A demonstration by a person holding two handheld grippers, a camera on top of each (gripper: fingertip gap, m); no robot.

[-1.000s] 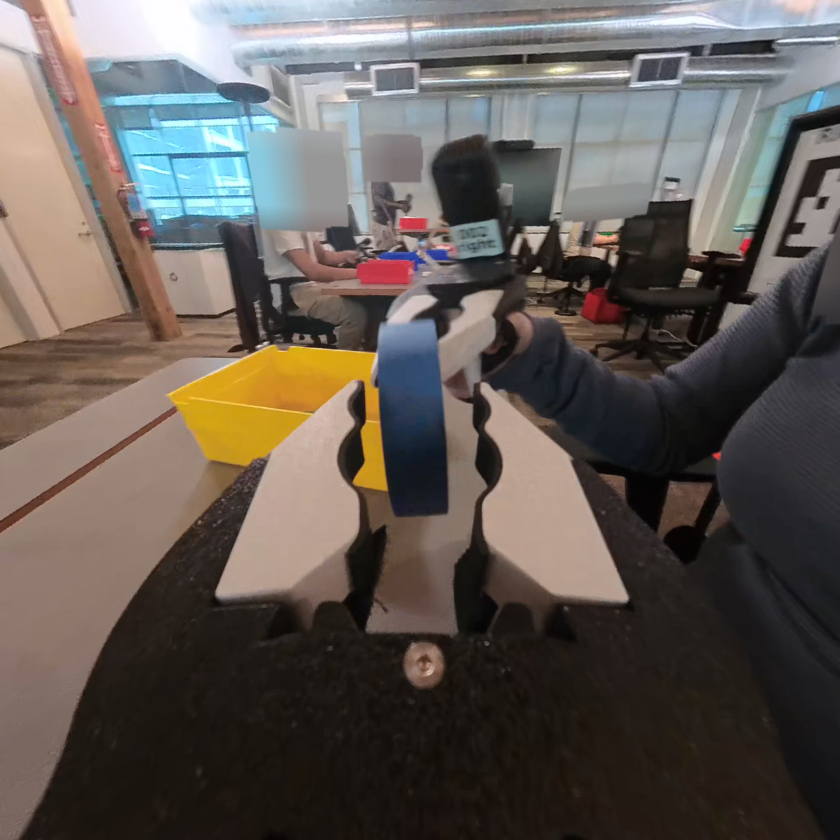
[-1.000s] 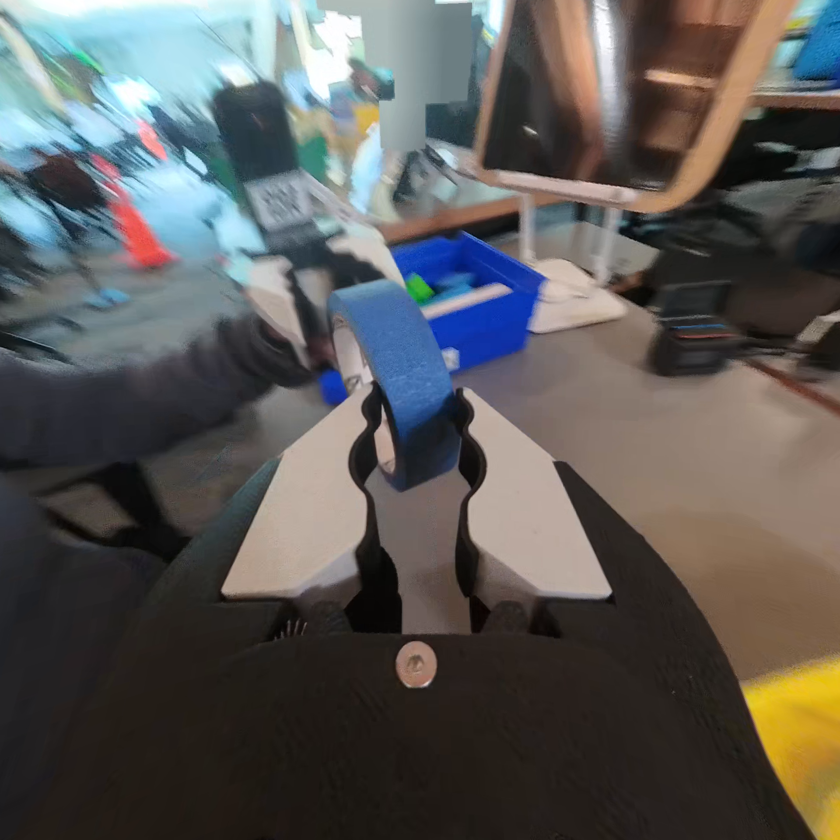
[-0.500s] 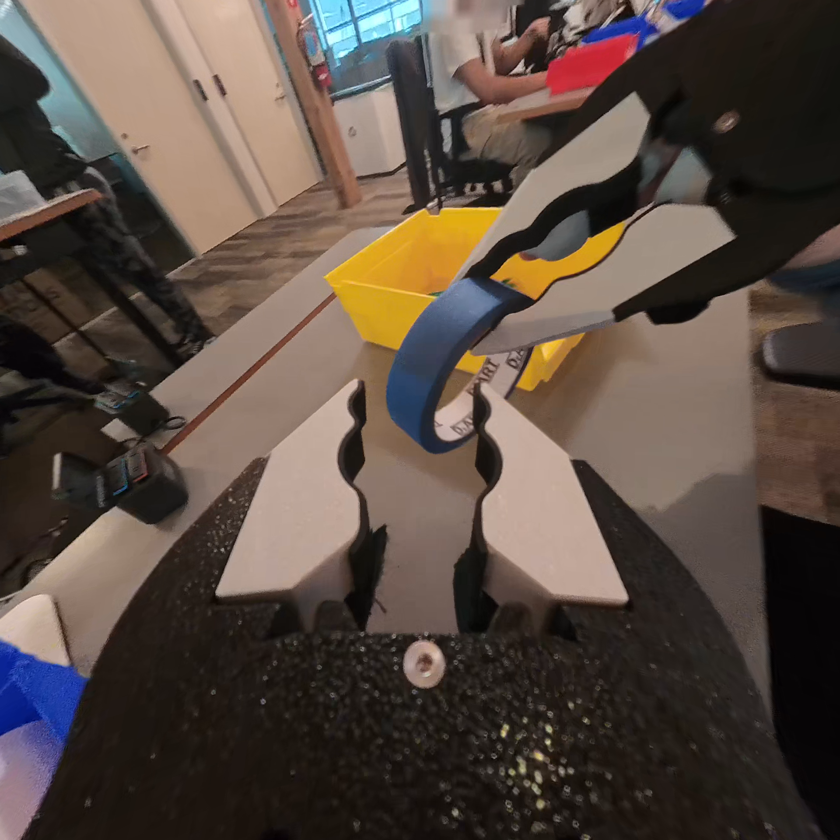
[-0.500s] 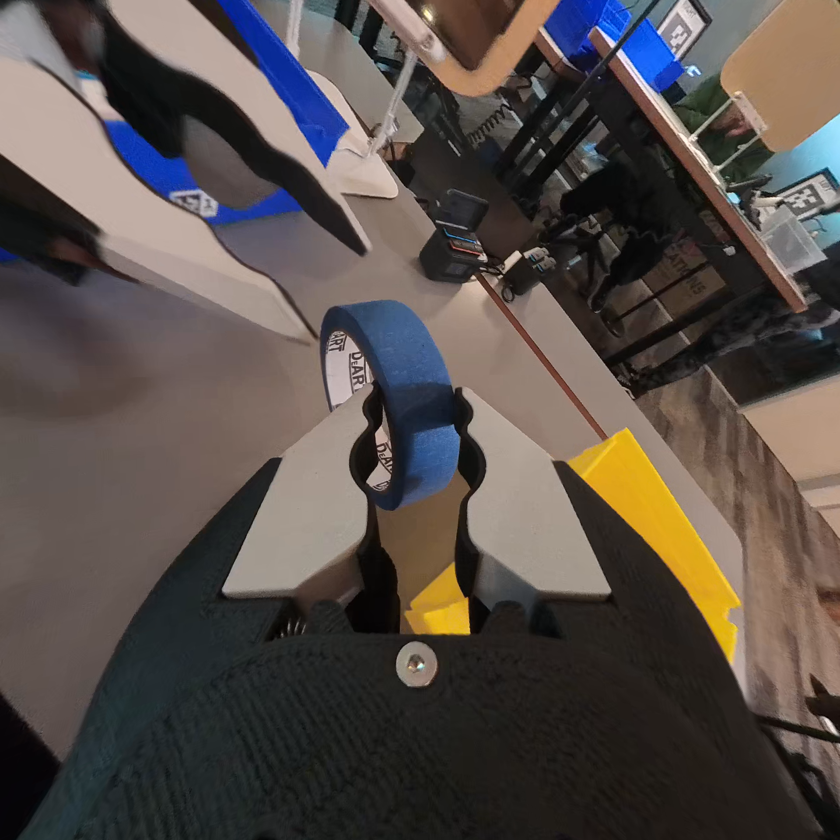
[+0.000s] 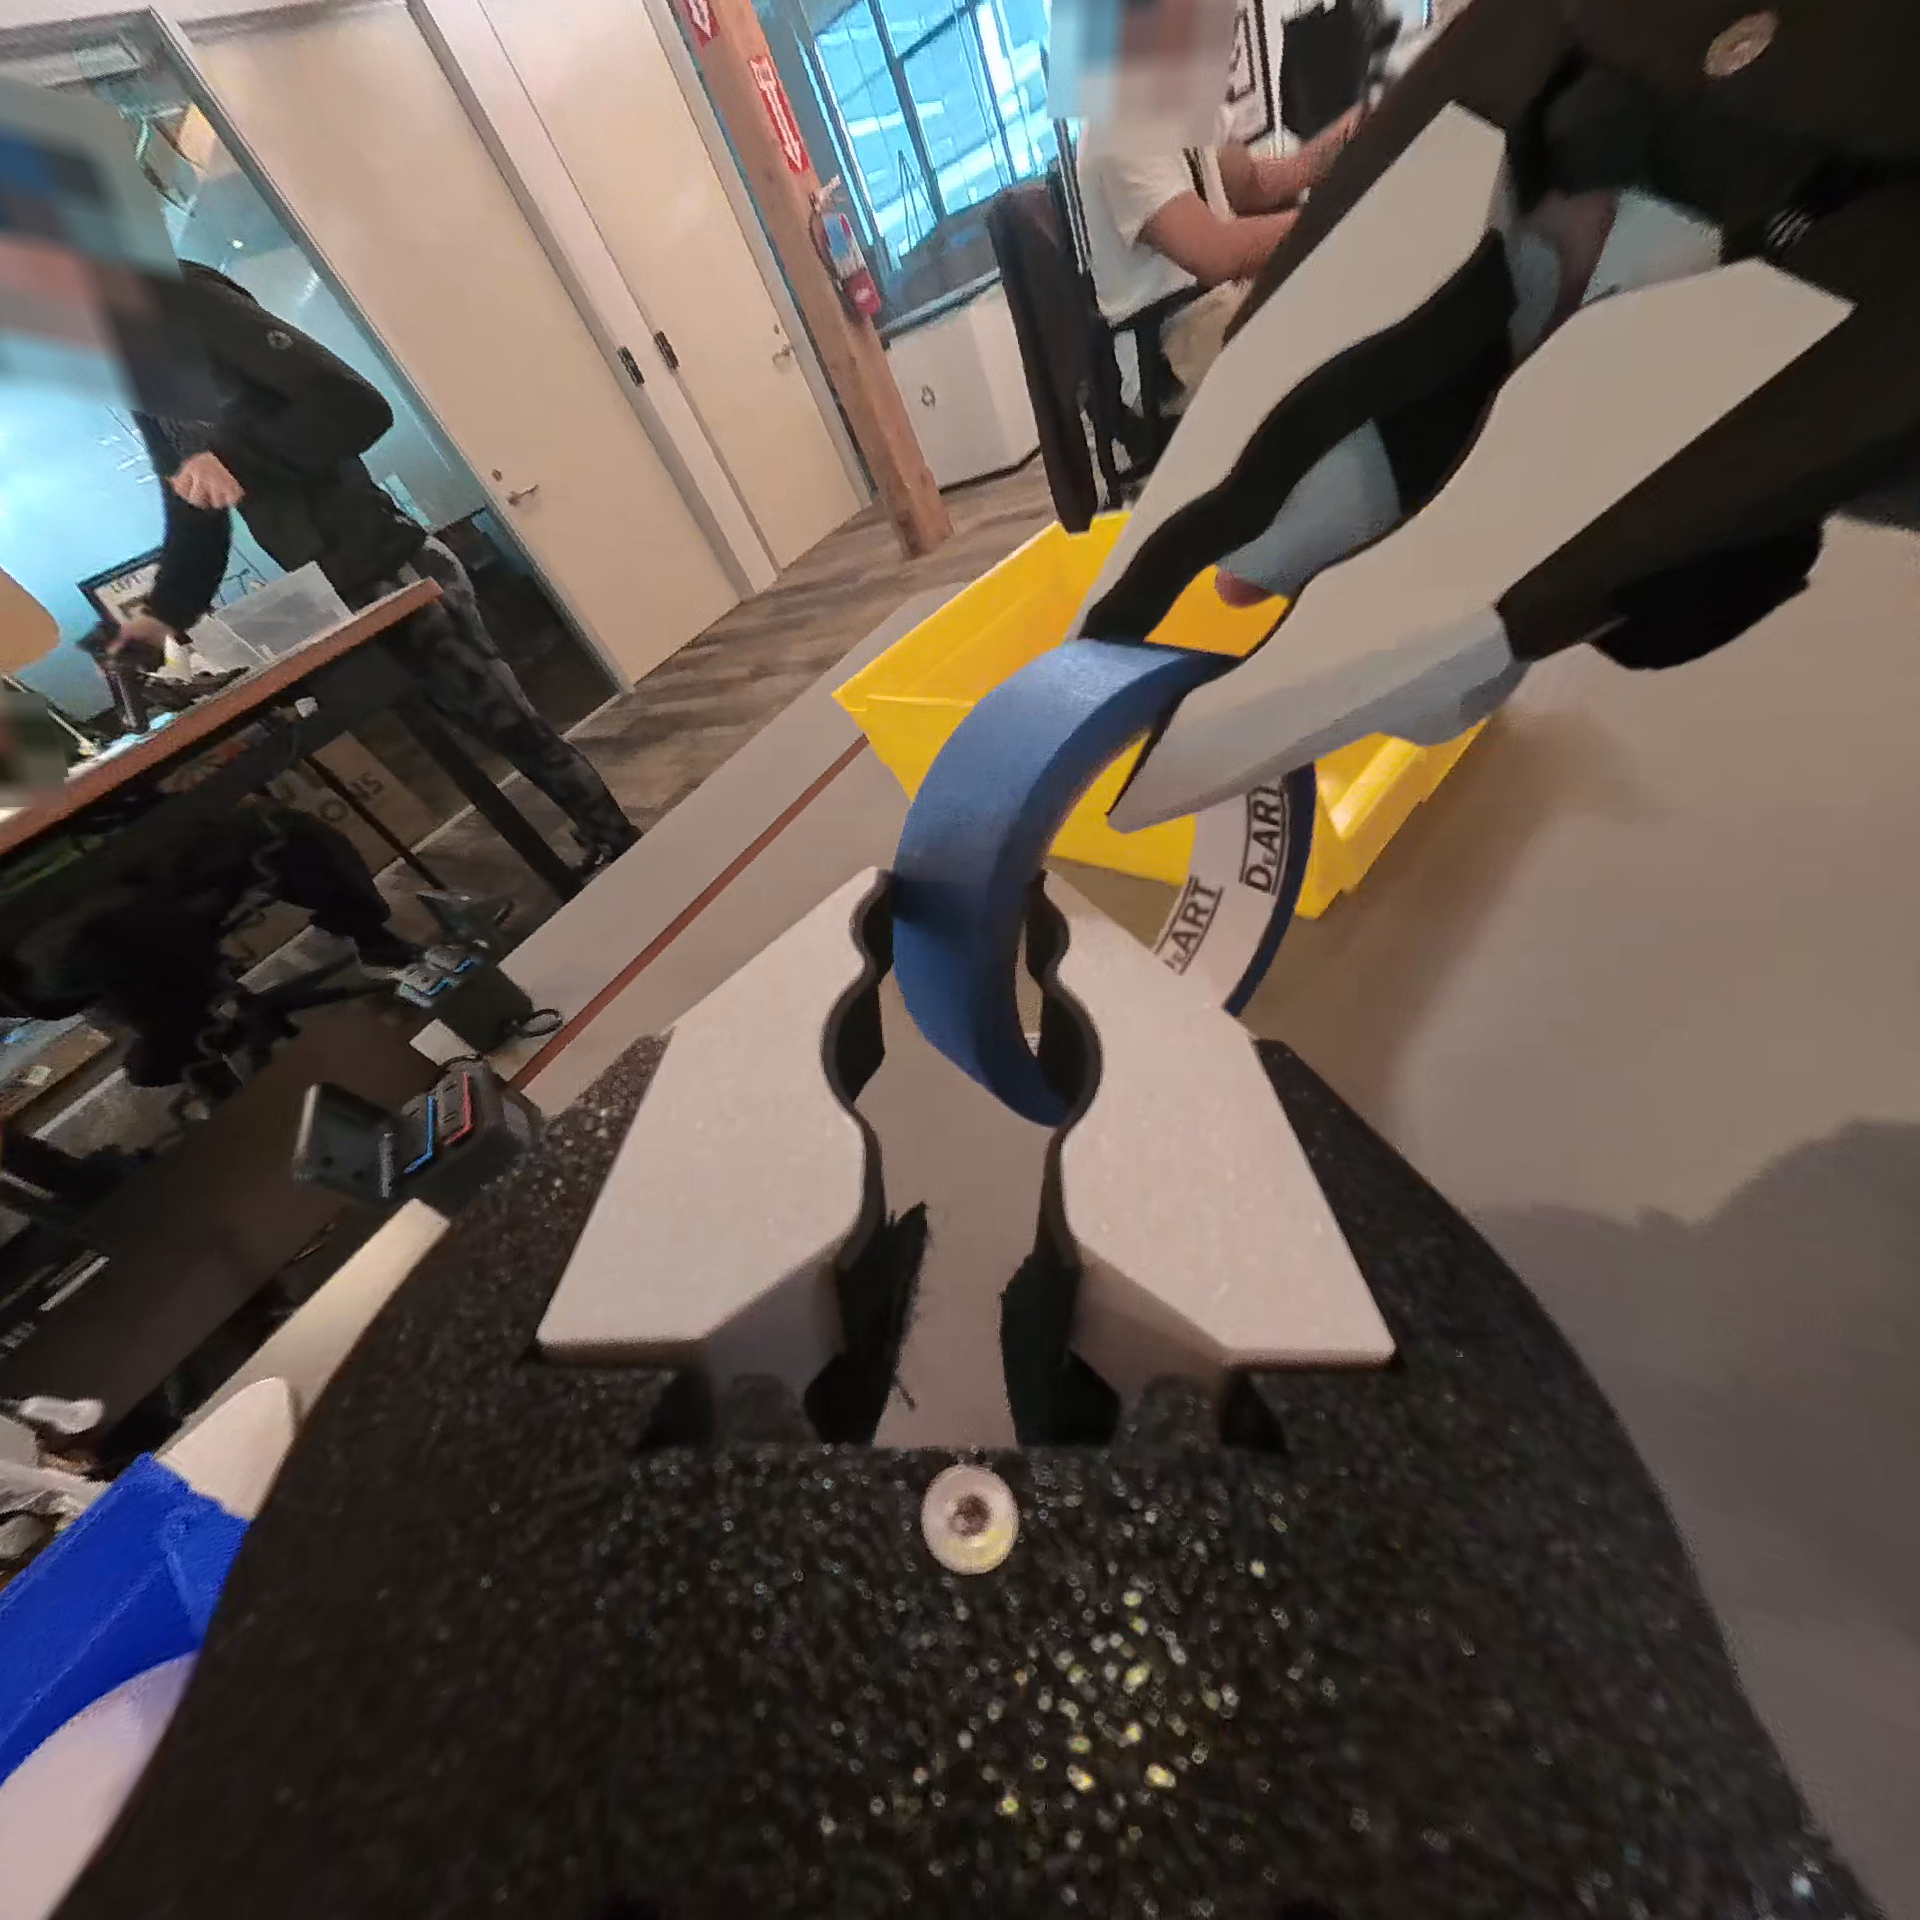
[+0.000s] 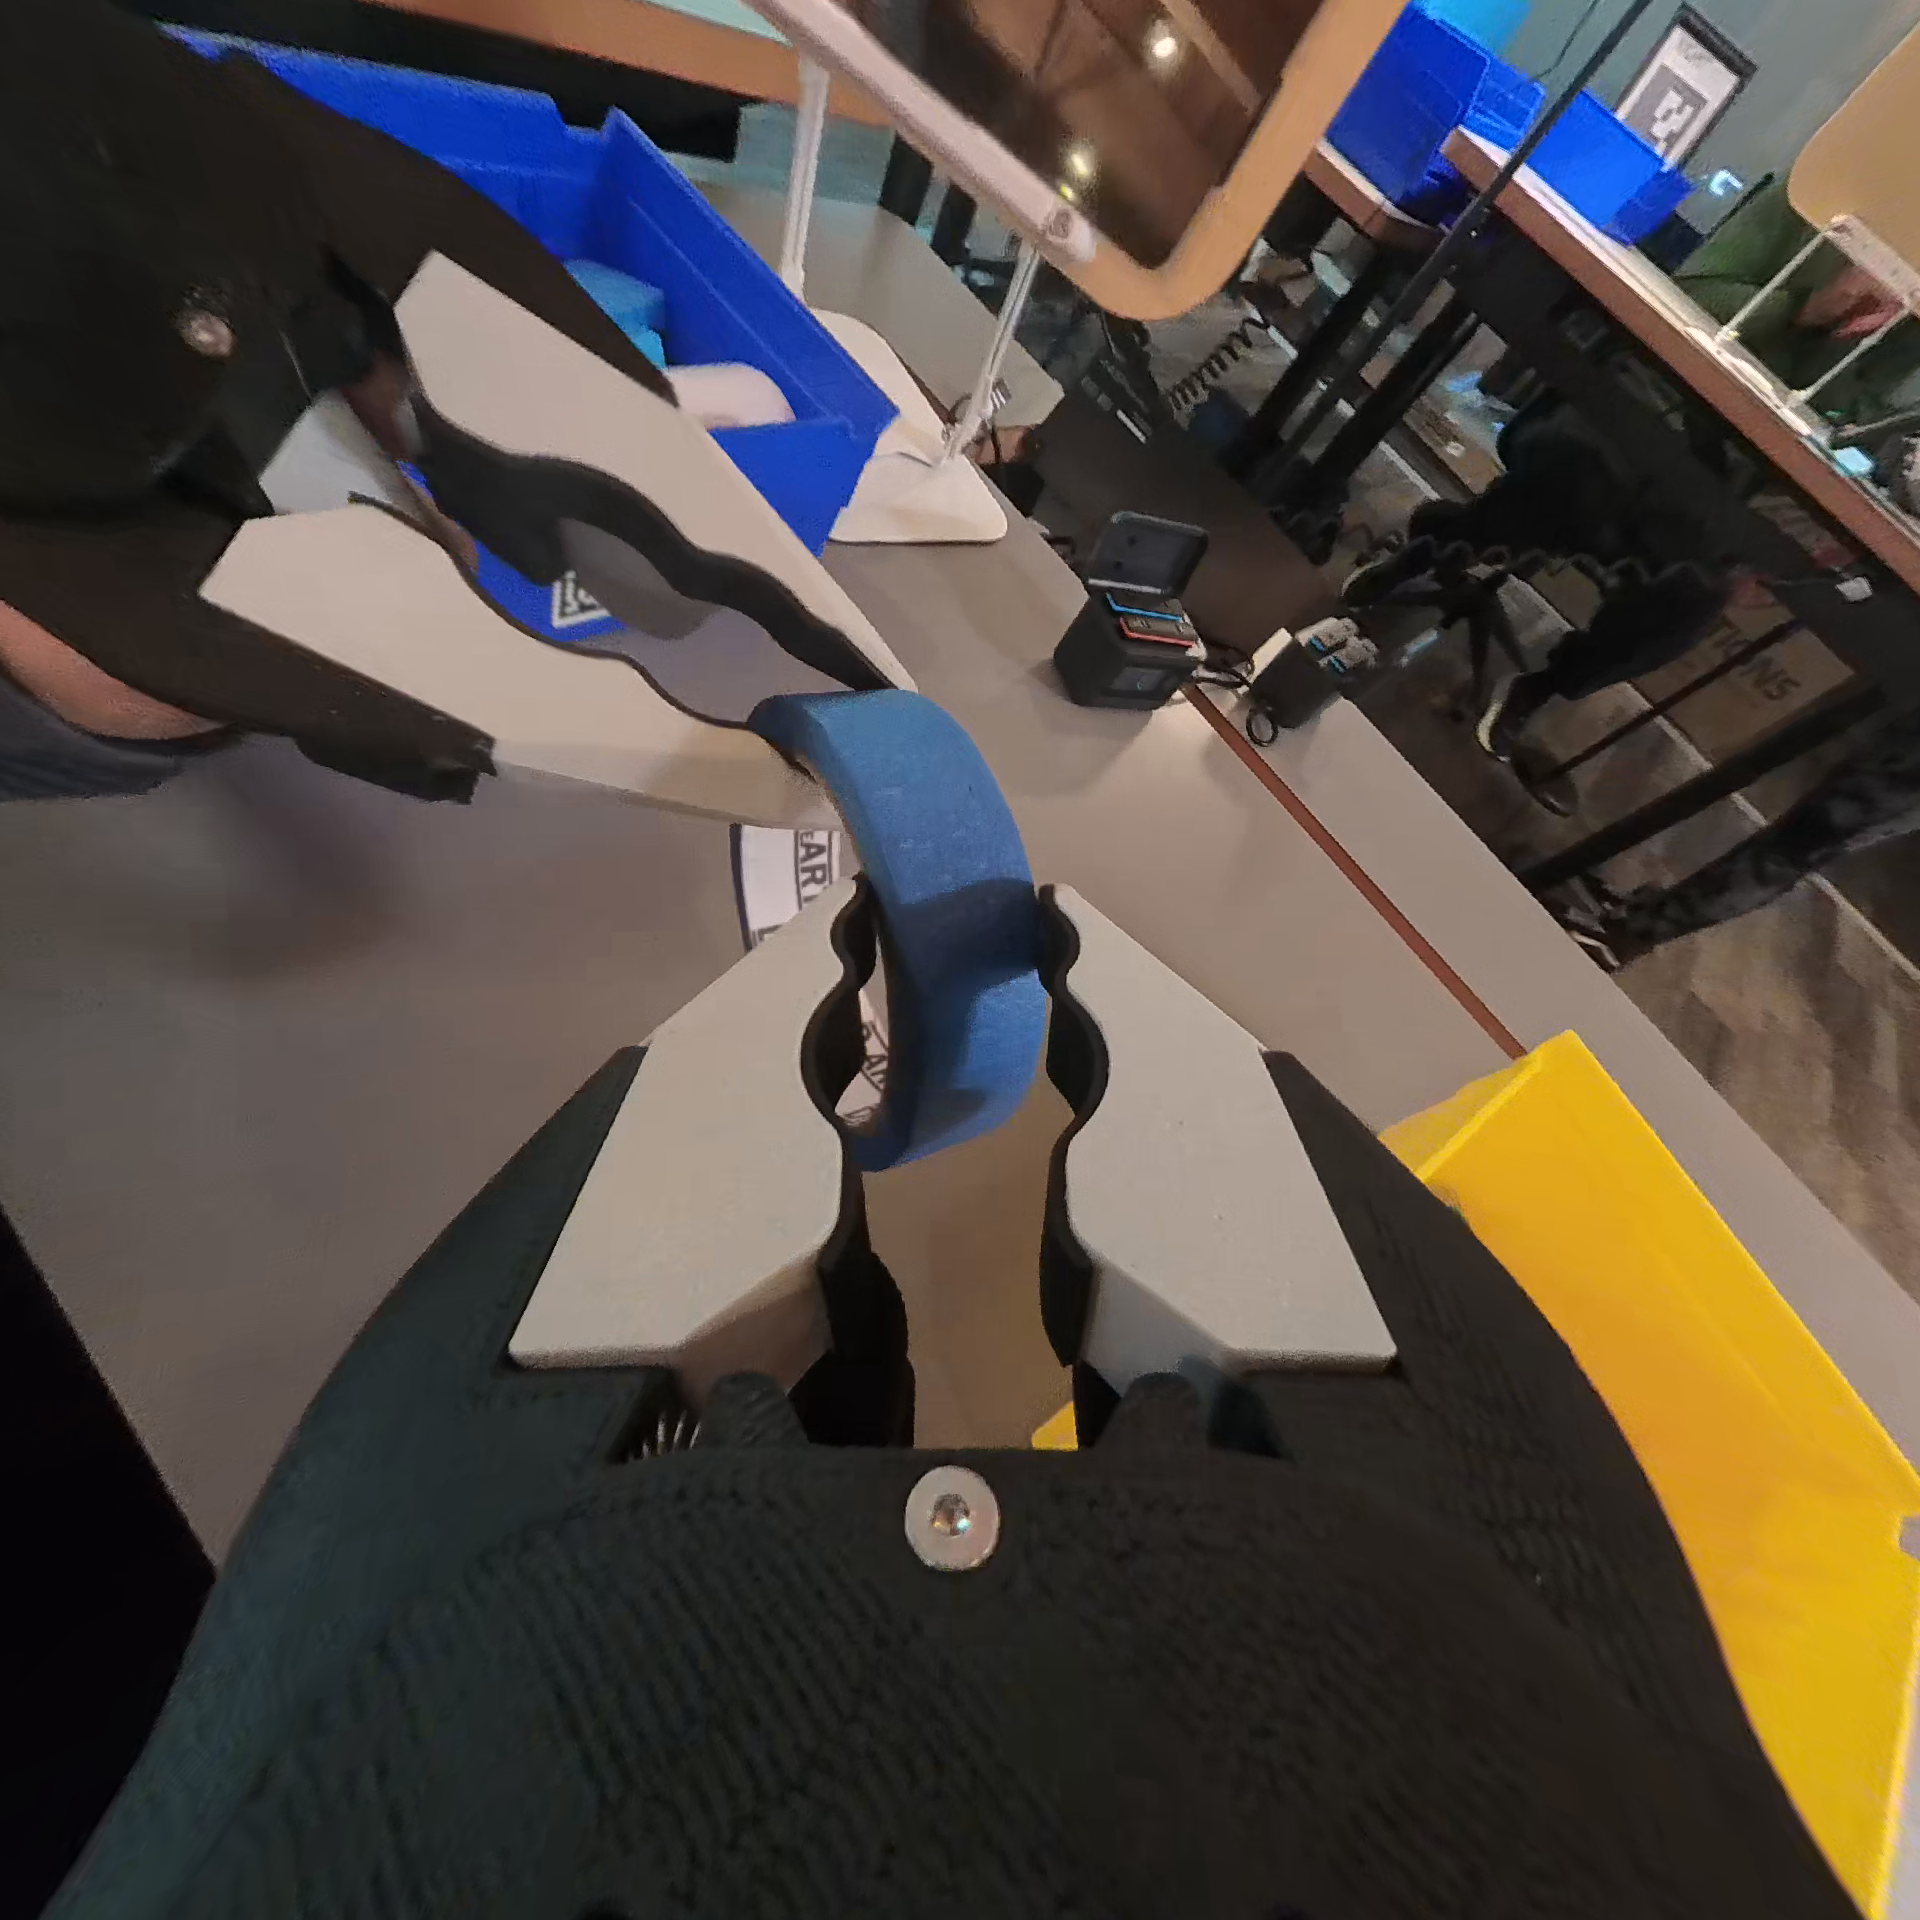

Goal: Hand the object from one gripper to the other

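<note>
Mid-handover: both tongs on the blue tape roll.

Our right tongs (image 6: 951, 940) pinch the matte blue tape roll (image 6: 940, 935) between scalloped grey fingers; our left tongs (image 5: 961, 935) seem closed on its opposite arc, so we judge the right must next let go. The ring hangs above the smooth grey bench (image 6: 1091, 748); a glossy yellow bin (image 5: 987, 644) sits beyond.

Even indoor light, wide-angle bend, soft edges

We see daylight from the windows (image 5: 925, 114) far back in the left wrist view; doors bow at the edges. The other gripper (image 5: 1122, 717) is slightly smeared by motion and casts a soft shadow on the table (image 5: 1662, 1039). In the right wrist view, background desks blur and tilt.
</note>
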